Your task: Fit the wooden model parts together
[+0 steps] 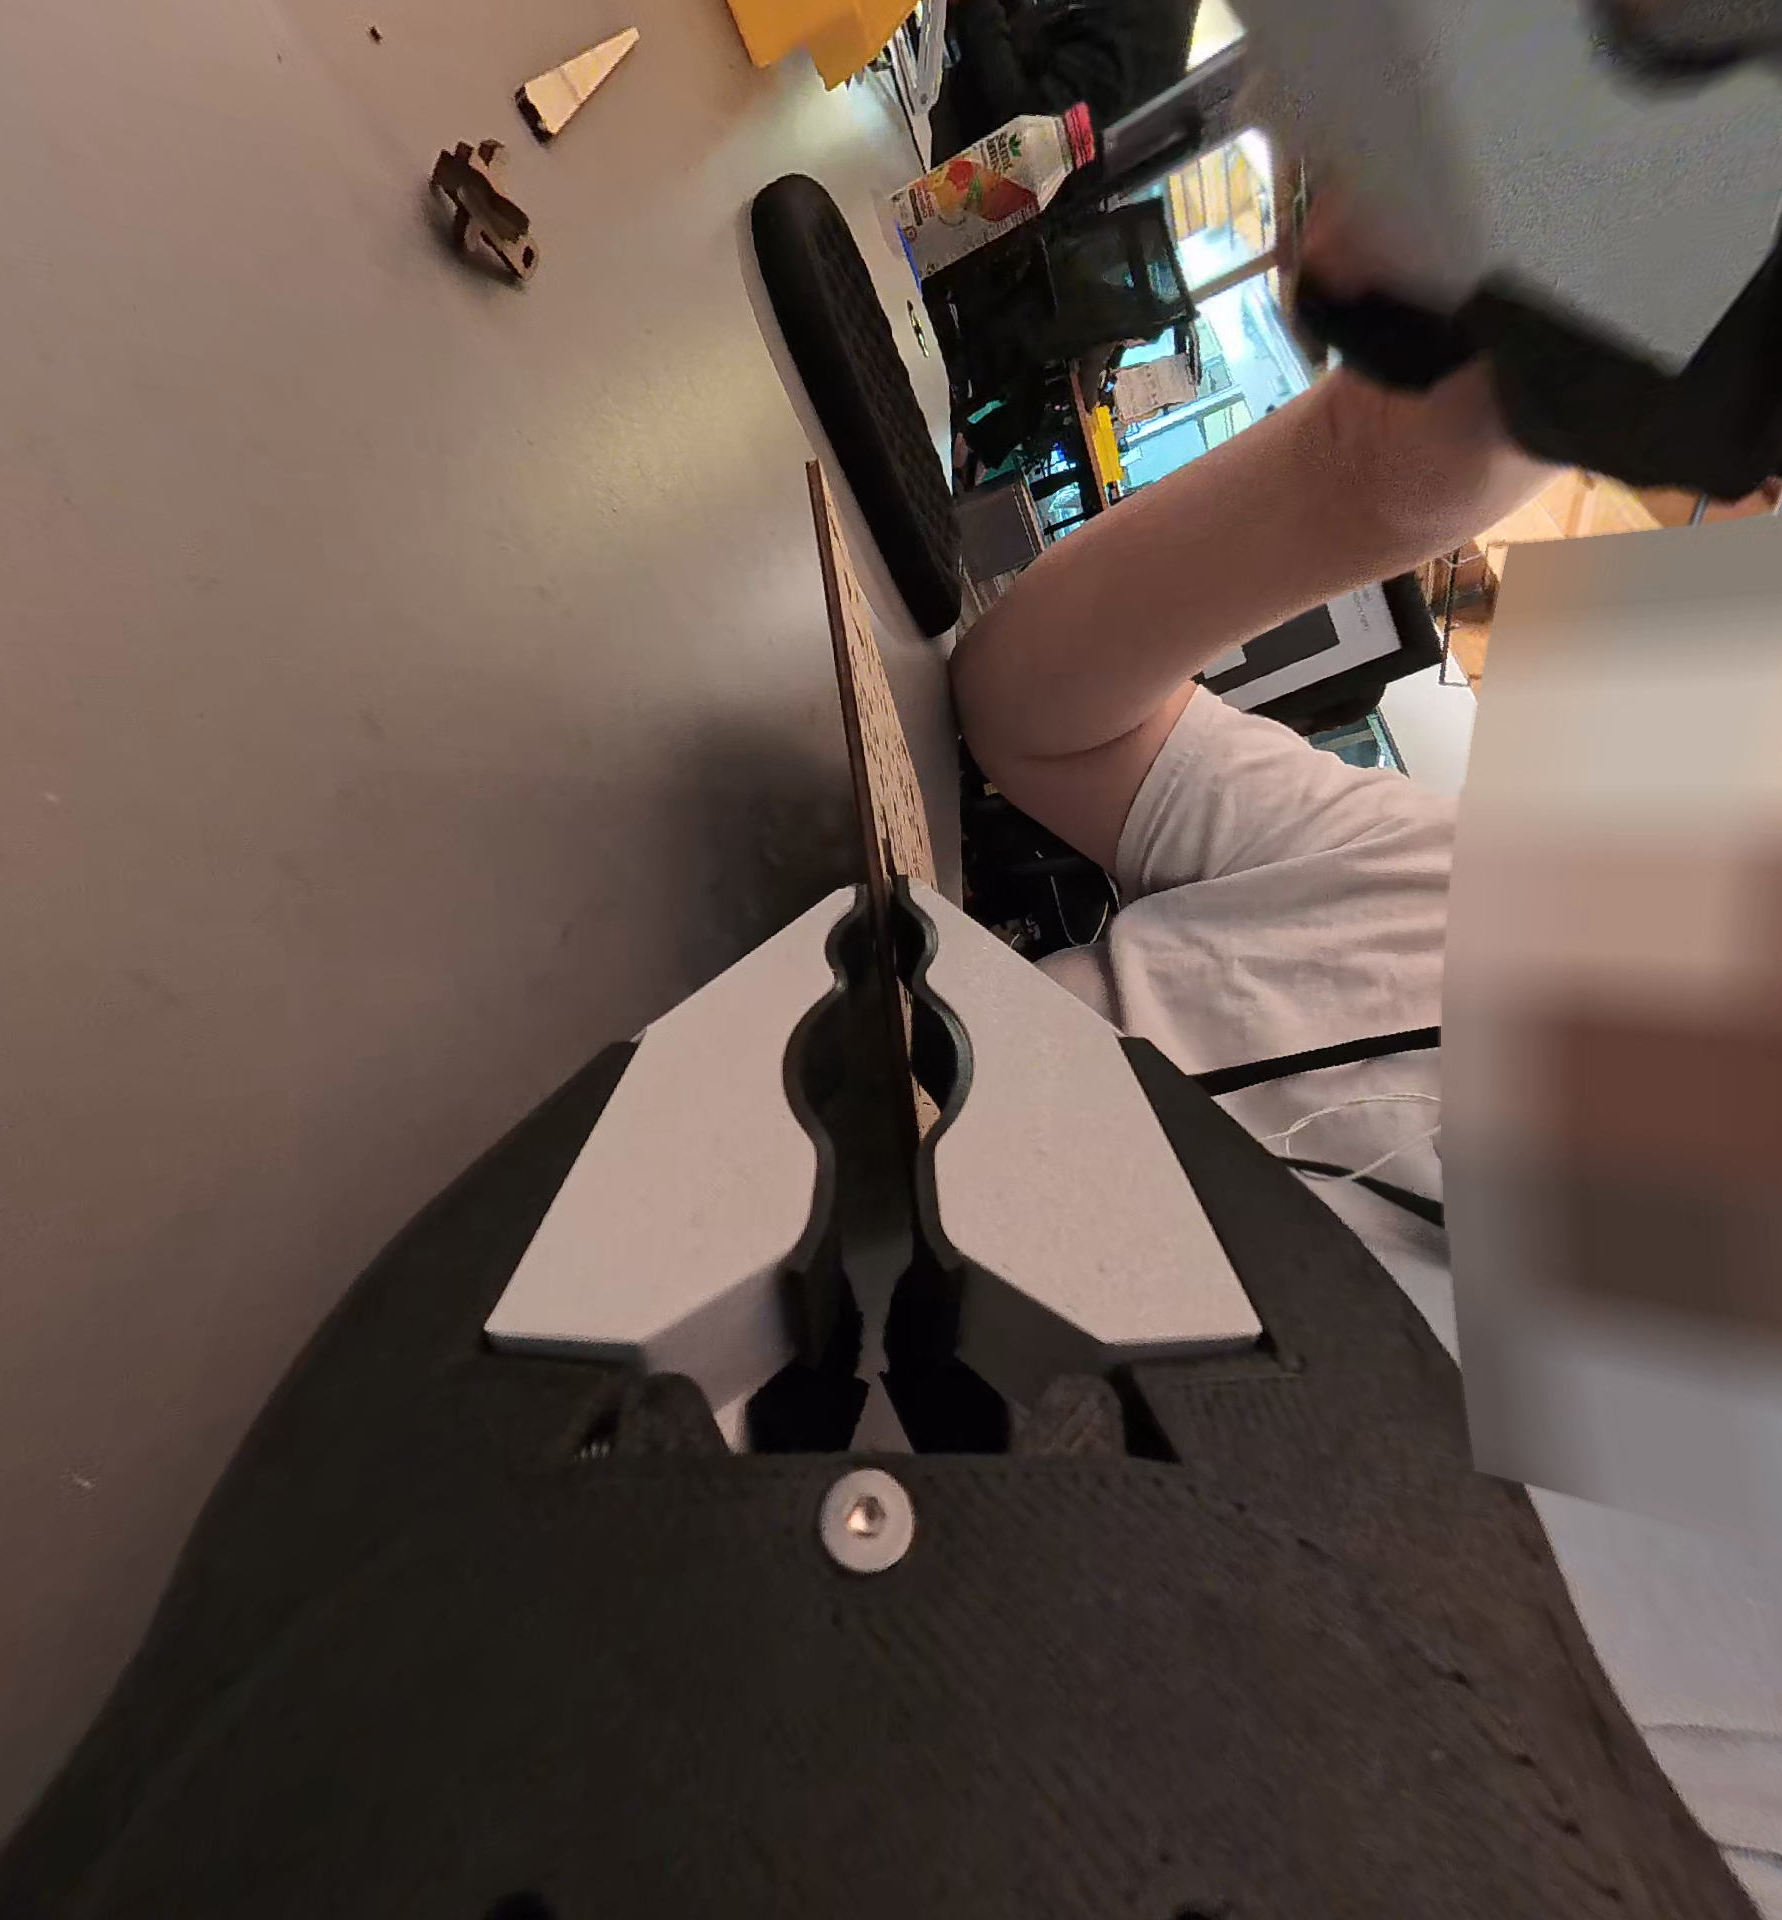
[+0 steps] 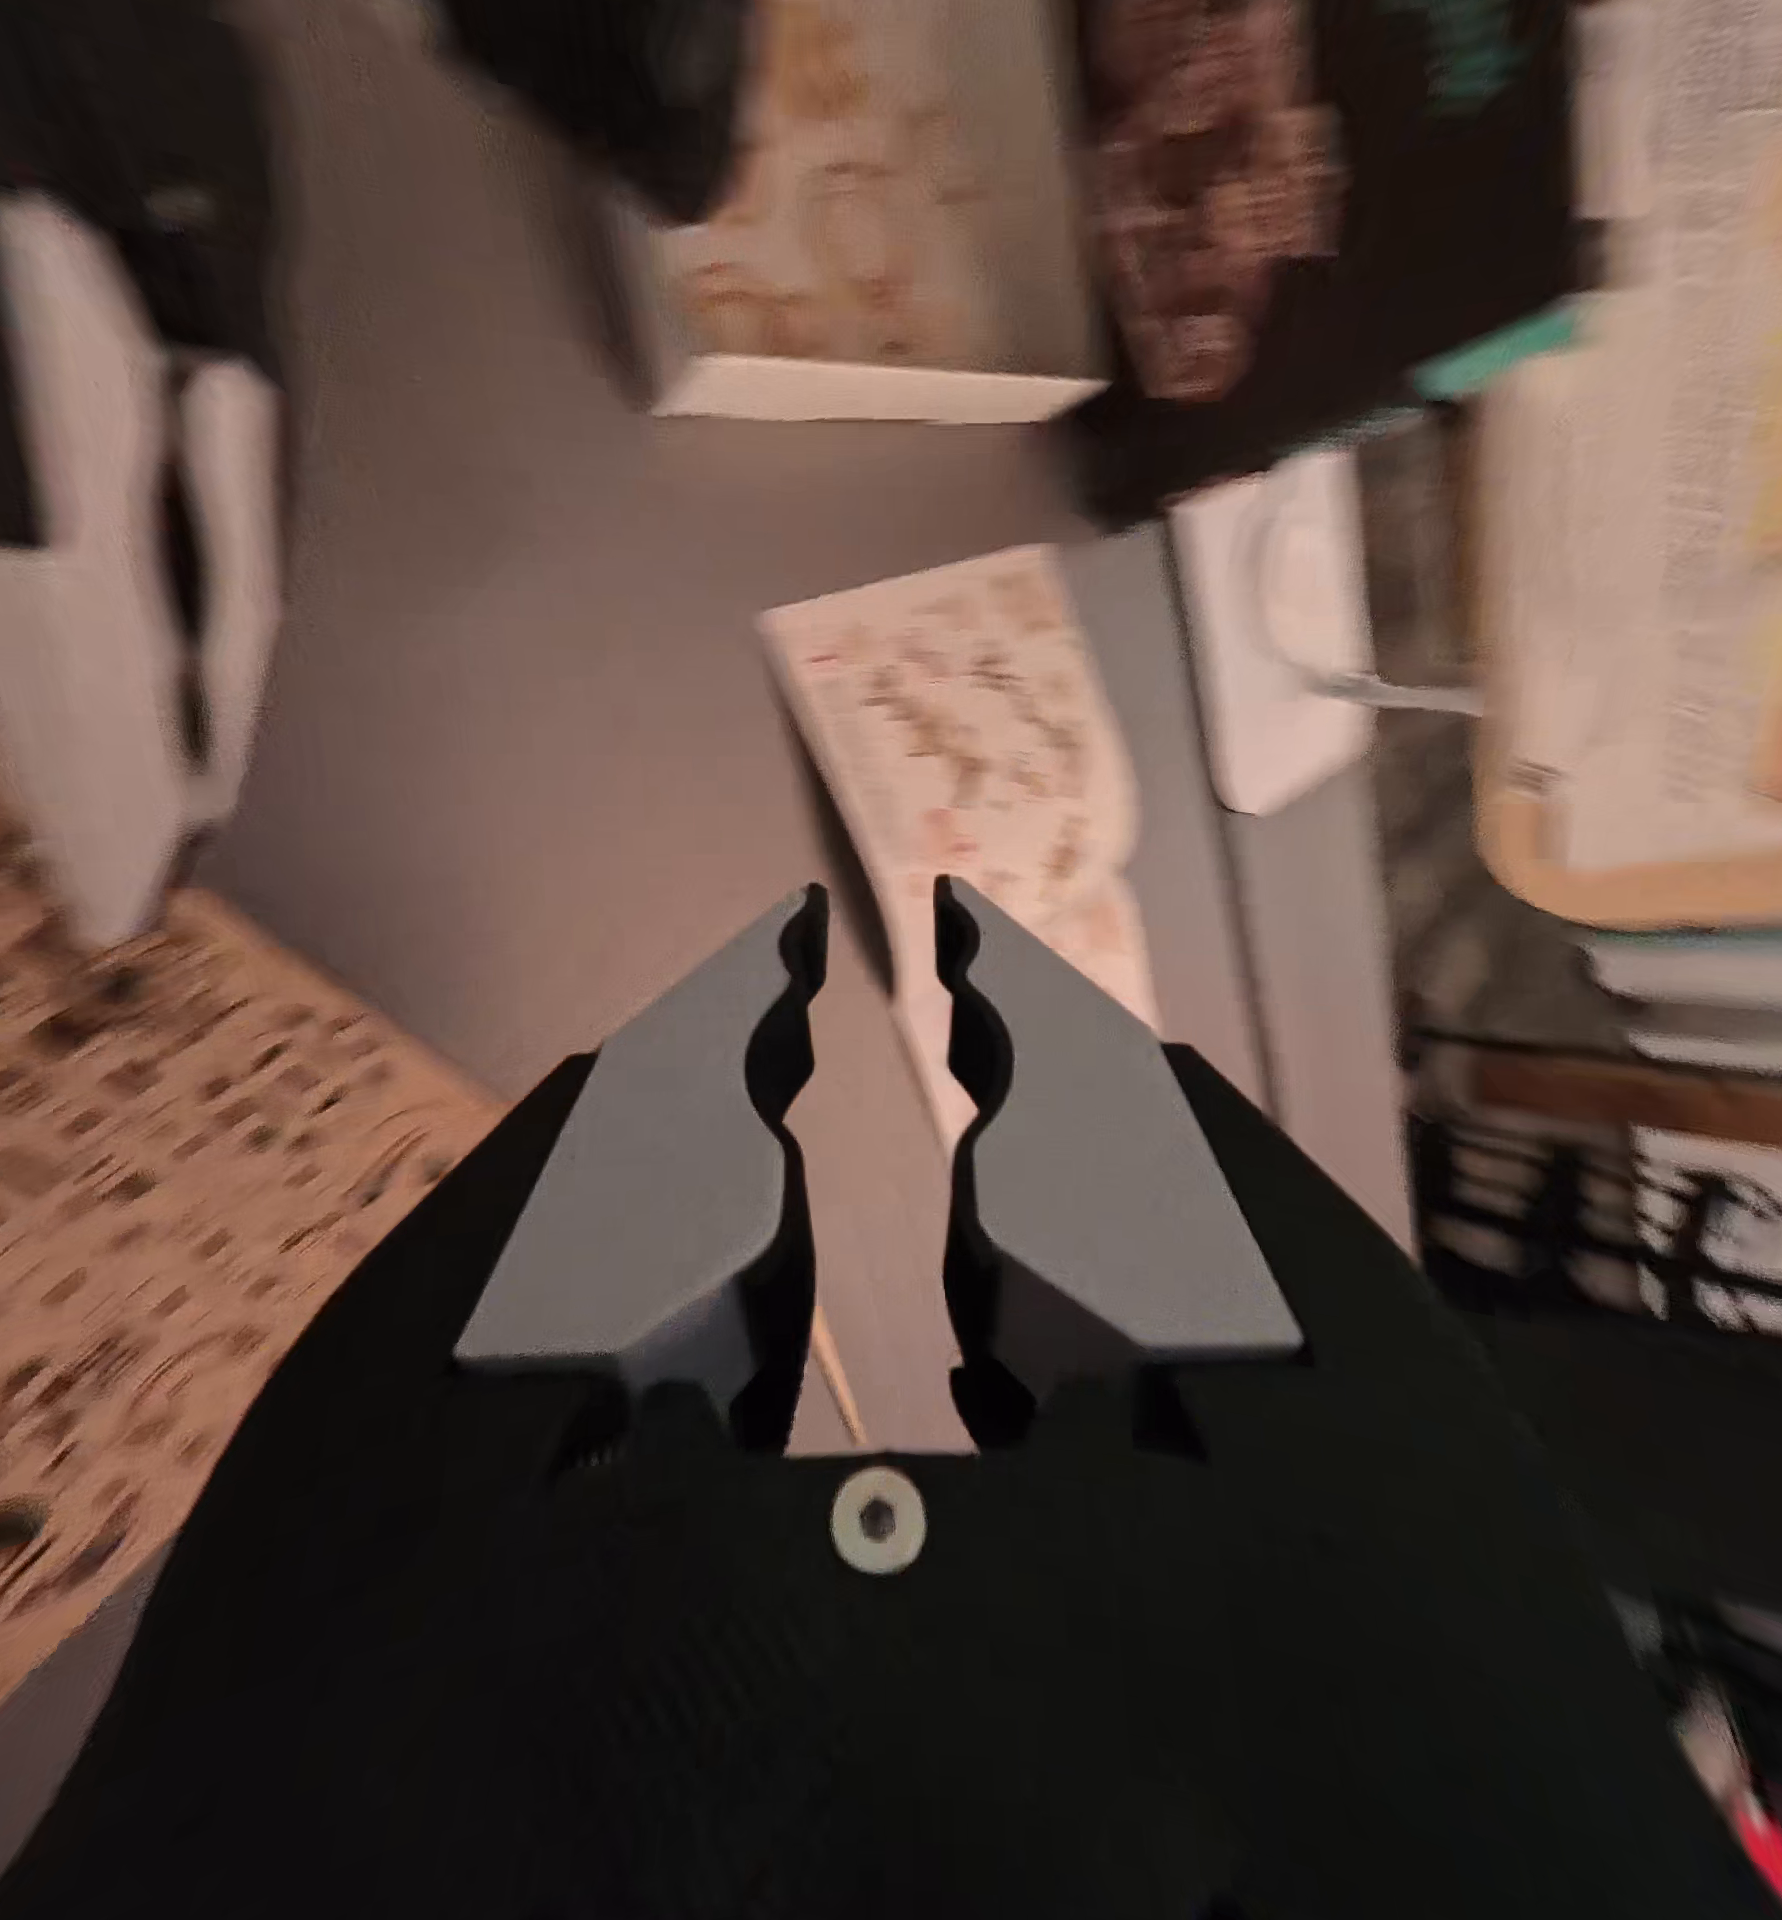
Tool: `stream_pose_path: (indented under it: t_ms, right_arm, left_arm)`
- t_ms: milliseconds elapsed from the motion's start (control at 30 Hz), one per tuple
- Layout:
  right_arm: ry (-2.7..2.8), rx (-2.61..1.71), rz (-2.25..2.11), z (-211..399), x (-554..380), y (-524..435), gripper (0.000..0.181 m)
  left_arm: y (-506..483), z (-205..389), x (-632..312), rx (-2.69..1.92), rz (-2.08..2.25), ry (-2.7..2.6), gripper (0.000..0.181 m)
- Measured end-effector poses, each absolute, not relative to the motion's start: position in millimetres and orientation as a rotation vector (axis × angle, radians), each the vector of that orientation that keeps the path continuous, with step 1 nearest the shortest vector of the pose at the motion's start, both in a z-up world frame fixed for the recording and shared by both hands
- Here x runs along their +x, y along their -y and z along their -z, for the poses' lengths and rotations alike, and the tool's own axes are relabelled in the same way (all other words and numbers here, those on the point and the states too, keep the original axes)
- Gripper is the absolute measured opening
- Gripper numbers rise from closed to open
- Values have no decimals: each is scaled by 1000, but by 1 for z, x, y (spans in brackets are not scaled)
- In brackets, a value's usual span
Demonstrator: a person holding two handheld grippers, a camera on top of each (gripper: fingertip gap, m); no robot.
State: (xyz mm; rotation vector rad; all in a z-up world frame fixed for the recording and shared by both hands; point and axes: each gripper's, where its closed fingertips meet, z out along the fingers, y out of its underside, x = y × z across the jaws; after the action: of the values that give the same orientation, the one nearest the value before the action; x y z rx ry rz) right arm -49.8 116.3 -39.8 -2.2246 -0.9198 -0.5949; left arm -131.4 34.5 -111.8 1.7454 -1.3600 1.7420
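My left gripper (image 1: 879,896) is shut on a thin laser-cut wooden sheet (image 1: 871,717), seen edge-on and held upright against the grey table (image 1: 295,623). Two loose wooden parts lie on the table at top left: a pointed wedge piece (image 1: 575,83) and a notched dark piece (image 1: 484,211). My right gripper (image 2: 872,896) is open and empty, blurred by motion above the table (image 2: 471,623). In the right wrist view the same wooden sheet (image 2: 139,1195) shows at lower left with my left gripper (image 2: 128,582) over it.
A folded instruction leaflet (image 2: 980,748) lies ahead of the right gripper, a white box (image 2: 866,260) behind it. A black mesh pad (image 1: 856,395) sits at the table edge, with a yellow object (image 1: 814,36) and a carton (image 1: 980,187) beyond. The person's arm (image 1: 1230,582) reaches across at right. Some 12 cm of space lies between my two pairs of fingers. My right tips are roughly 12 cm from the notched dark piece (image 1: 484,211).
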Motion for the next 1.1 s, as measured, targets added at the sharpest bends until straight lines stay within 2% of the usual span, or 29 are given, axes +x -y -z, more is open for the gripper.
stream_pose_path:
  t_ms: [33,200,767,1100]
  right_arm:
    - [809,-2166,679,26,-38,-124,19]
    - [556,-2083,792,-1,-3,-133,24]
    - [555,-2141,781,15,16,-135,26]
    - [465,-2160,615,15,37,-140,26]
  left_arm:
    - [-34,112,-132,1744,-1742,1359,0]
    - [-34,112,-132,1739,-1743,1359,0]
    - [-36,103,-125,1782,-1805,1462,1]
    - [-28,64,-127,1874,-1887,1633,0]
